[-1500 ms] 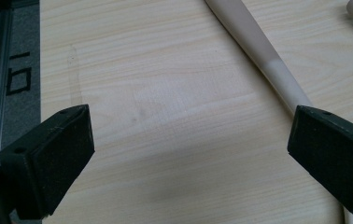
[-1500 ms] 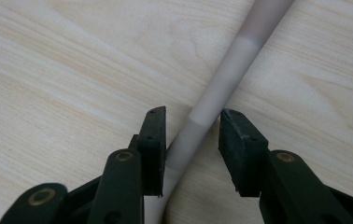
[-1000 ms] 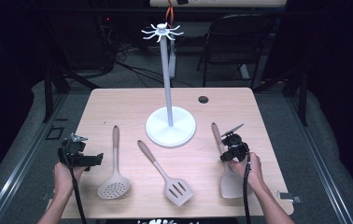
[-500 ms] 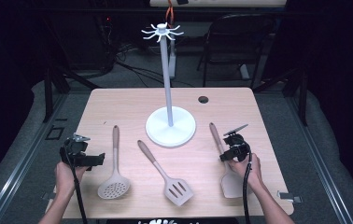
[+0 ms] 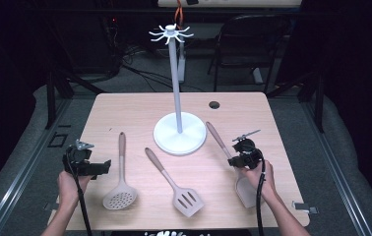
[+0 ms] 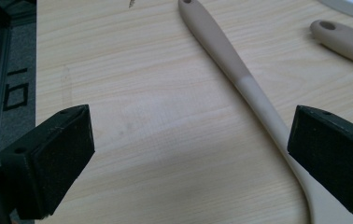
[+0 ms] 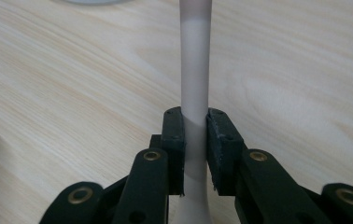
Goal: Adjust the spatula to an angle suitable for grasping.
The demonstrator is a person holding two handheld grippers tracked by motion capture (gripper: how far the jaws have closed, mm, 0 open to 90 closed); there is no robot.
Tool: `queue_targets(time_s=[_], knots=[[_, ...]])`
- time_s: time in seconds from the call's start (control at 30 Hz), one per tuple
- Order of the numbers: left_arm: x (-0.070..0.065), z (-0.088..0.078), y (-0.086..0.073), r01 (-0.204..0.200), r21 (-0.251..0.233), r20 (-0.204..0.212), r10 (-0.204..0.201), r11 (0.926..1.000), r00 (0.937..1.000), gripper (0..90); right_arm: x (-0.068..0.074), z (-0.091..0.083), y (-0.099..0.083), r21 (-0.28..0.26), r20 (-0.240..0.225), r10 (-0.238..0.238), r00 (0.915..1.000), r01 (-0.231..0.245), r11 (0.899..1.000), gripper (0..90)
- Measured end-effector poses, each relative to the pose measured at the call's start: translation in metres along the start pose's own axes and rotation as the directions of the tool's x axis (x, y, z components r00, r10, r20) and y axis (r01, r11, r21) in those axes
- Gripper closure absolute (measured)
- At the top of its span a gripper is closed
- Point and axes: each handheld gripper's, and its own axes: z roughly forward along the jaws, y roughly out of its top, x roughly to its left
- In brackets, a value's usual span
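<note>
The right tool (image 7: pixel 194 140) has just been closing and now pinches the handle of the solid spatula (image 5: pixel 245 189), which lies on the tabletop (image 5: pixel 139 108) right of the white stand (image 5: pixel 179 132); the left tool (image 6: pixel 188 158) hangs spread over bare wood beside the skimmer (image 5: pixel 121 194).

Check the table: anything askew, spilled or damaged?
Nothing stands out. The hook stand is upright, and the skimmer and slotted turner lie flat, apart. The right gripper, whose jaws have just been closing, clamps the third utensil's handle. The left gripper is open.
</note>
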Motion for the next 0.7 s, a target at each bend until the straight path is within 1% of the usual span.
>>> queue_targets(time_s=[0.03, 0.07, 0.1, 0.13, 0.17, 0.2, 0.33, 0.37, 0.4, 0.43, 0.5, 0.53, 0.6, 0.63, 0.7], knots=[[-0.001, -0.002, 0.001, 0.003, -0.007, 0.007, -0.003, 1.0, 1.0, 0.3, 0.002, -0.004, 0.001, -0.012, 0.015, -0.02, 0.9997, 0.02, 1.0, 78.7], [-0.002, -0.003, 0.002, 0.005, -0.013, 0.016, -0.005, 0.9999, 0.9999, 0.3, 0.004, -0.005, 0.001, -0.041, 0.002, -0.026, 0.9997, 0.026, 0.999, 78.7], [-0.003, -0.004, 0.003, 0.002, -0.021, 0.02, -0.001, 0.9998, 0.9998, 0.2, 0.008, -0.009, 0.002, -0.077, 0.011, -0.053, 0.9985, 0.054, 0.996, 78.7], [-0.004, -0.005, 0.003, 0.001, -0.025, 0.023, 0.0, 0.9997, 0.9997, 0.2, 0.008, -0.009, 0.002, -0.077, 0.011, -0.053, 0.9985, 0.054, 0.996, 78.7], [-0.005, -0.007, 0.004, -0.004, -0.03, 0.03, 0.005, 0.9996, 0.9996, 0.2, 0.009, -0.011, 0.003, -0.068, 0.029, -0.079, 0.9965, 0.081, 0.994, 78.7], [-0.007, -0.009, 0.005, -0.006, -0.039, 0.034, 0.008, 0.9992, 0.9994, 0.1, 0.013, -0.012, 0.003, -0.092, 0.016, -0.089, 0.9959, 0.09, 0.992, 78.7], [-0.011, -0.018, 0.011, 0.004, -0.078, 0.065, 0.001, 0.997, 0.9979, 0.0, 0.024, -0.017, 0.004, -0.126, 0.008, -0.133, 0.9911, 0.133, 0.983, 78.7], [-0.012, -0.019, 0.014, 0.0, -0.086, 0.077, 0.006, 0.9963, 0.997, 0.0, 0.027, -0.018, 0.005, -0.135, 0.017, -0.144, 0.9894, 0.145, 0.98, 78.6], [-0.015, -0.021, 0.015, -0.003, -0.095, 0.086, 0.012, 0.9954, 0.9962, 0.0, 0.03, -0.019, 0.005, -0.139, 0.011, -0.158, 0.9874, 0.158, 0.978, 78.7], [-0.018, -0.022, 0.017, -0.02, -0.096, 0.088, 0.029, 0.9952, 0.9957, 0.0, 0.032, -0.02, 0.006, -0.15, 0.013, -0.162, 0.9867, 0.162, 0.975, 78.6], [-0.025, -0.024, 0.021, -0.036, -0.103, 0.107, 0.047, 0.994, 0.9932, 0.0, 0.036, -0.022, 0.007, -0.159, 0.008, -0.183, 0.9831, 0.182, 0.97, 78.6], [-0.028, -0.024, 0.023, -0.038, -0.105, 0.12, 0.051, 0.9937, 0.9915, 0.0, 0.038, -0.022, 0.008, -0.161, 0.014, -0.189, 0.9819, 0.189, 0.969, 78.6], [-0.033, -0.025, 0.027, -0.032, -0.118, 0.155, 0.051, 0.9925, 0.9866, 0.0, 0.041, -0.023, 0.01, -0.168, 0.015, -0.202, 0.9793, 0.201, 0.965, 78.6], [-0.037, -0.027, 0.03, -0.033, -0.124, 0.176, 0.054, 0.9918, 0.9828, 0.0, 0.042, -0.023, 0.011, -0.169, 0.013, -0.206, 0.9785, 0.205, 0.964, 78.6], [-0.042, -0.028, 0.034, -0.042, -0.132, 0.192, 0.067, 0.9903, 0.9792, 0.0, 0.044, -0.025, 0.013, -0.182, 0.009, -0.213, 0.9769, 0.212, 0.96, 78.7]])
